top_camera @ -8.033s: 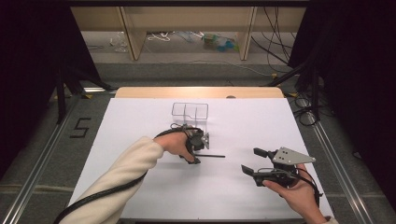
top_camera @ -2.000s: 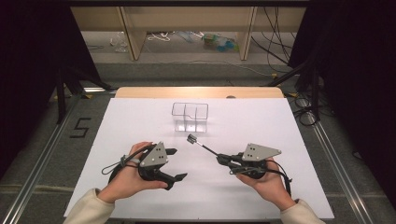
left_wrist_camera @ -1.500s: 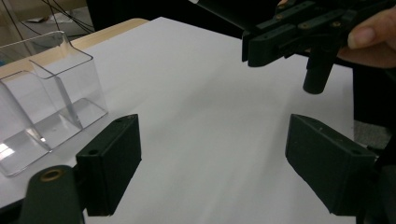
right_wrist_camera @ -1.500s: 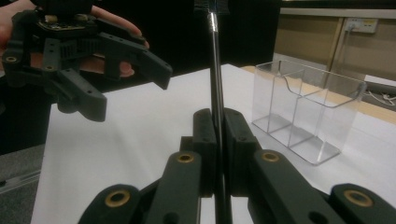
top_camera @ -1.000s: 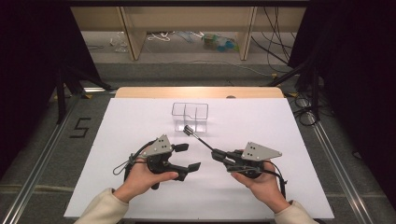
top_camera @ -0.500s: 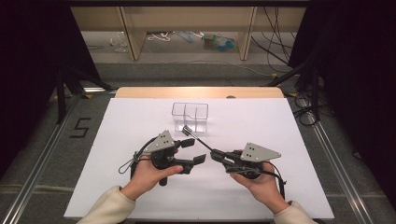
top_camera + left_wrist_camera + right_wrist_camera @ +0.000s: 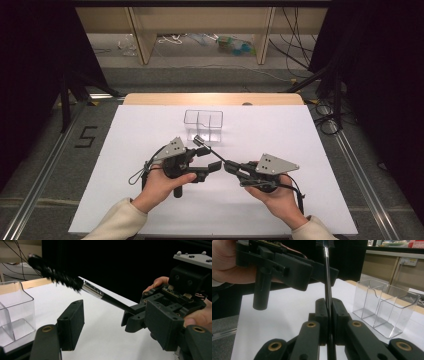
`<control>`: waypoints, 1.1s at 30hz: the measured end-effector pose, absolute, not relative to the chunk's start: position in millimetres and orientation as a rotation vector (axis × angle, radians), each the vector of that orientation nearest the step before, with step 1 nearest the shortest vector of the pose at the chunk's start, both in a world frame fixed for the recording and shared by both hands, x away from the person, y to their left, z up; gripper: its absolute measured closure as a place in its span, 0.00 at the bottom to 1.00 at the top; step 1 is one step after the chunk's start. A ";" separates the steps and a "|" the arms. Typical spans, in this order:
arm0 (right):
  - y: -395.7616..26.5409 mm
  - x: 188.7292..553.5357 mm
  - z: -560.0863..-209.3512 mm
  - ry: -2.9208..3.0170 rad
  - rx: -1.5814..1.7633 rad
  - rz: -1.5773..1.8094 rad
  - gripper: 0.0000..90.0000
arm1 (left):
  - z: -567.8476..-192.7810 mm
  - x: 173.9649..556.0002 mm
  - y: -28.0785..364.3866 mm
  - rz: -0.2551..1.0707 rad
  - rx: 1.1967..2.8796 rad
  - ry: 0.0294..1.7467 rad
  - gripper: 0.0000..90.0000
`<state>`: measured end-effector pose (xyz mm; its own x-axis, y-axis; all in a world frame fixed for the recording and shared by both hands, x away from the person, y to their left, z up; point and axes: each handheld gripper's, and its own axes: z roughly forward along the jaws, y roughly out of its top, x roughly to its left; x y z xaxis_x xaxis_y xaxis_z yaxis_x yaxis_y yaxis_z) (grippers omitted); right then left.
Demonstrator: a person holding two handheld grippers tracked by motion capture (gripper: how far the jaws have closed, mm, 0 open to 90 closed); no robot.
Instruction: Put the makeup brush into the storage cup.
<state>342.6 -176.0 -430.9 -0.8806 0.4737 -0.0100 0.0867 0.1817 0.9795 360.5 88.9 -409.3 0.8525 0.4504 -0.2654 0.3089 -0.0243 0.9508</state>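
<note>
Brush [image 7: 209, 150]: slim black handle, silver ferrule, dark bristle head. Held off the table at the handle end, slanting up and away from the person, head [image 7: 53, 271] pointing toward the clear box. In the left gripper view the handle [image 7: 113, 303] runs from the right gripper's jaws up to the left. In the right gripper view the handle [image 7: 327, 285] rises straight between the two pads.

Right gripper [image 7: 235, 167]: jaws clamped tight on the brush handle, pads [image 7: 322, 315] pressed to it on both sides. Grey plate on top. Held in the right hand [image 7: 275, 192], low over the white sheet, right of centre.

Left gripper [image 7: 212, 159]: jaws part-way apart and have just been closing; the brush handle passes between them, but the pads [image 7: 71, 323] do not press on it. Held in the left hand [image 7: 162, 187], just left of the right gripper, jaw tips reaching toward the middle of the handle. Cable loops off its left side.

Box [image 7: 203, 125]: clear plastic, two compartments, upright, nothing visible in it. Stands beyond the brush head, near it but apart.

Sheet [image 7: 125, 145]: white, covers the table; wooden table edge [image 7: 150, 98] shows at the far side.

Floor: grey, a "5" marked [image 7: 86, 136] left of the table; cables [image 7: 295, 55] and small clutter beyond.
</note>
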 end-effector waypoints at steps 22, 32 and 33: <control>-171.4 340.2 -433.3 2.136 0.526 1.750 0.95 | -408.8 361.7 86.9 0.094 1.578 0.604 0.67; -168.2 339.4 -435.4 2.151 0.528 1.757 0.94 | -406.5 360.0 86.9 0.070 1.548 0.589 0.81; -168.0 339.6 -435.6 2.149 0.526 1.757 0.94 | -406.4 360.1 86.8 0.069 1.547 0.579 0.82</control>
<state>339.6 -168.0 -435.6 -0.8828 0.4696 -0.0108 0.0827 0.1780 0.9806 360.1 86.8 -406.4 0.8653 0.3967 -0.3066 0.3130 0.0503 0.9484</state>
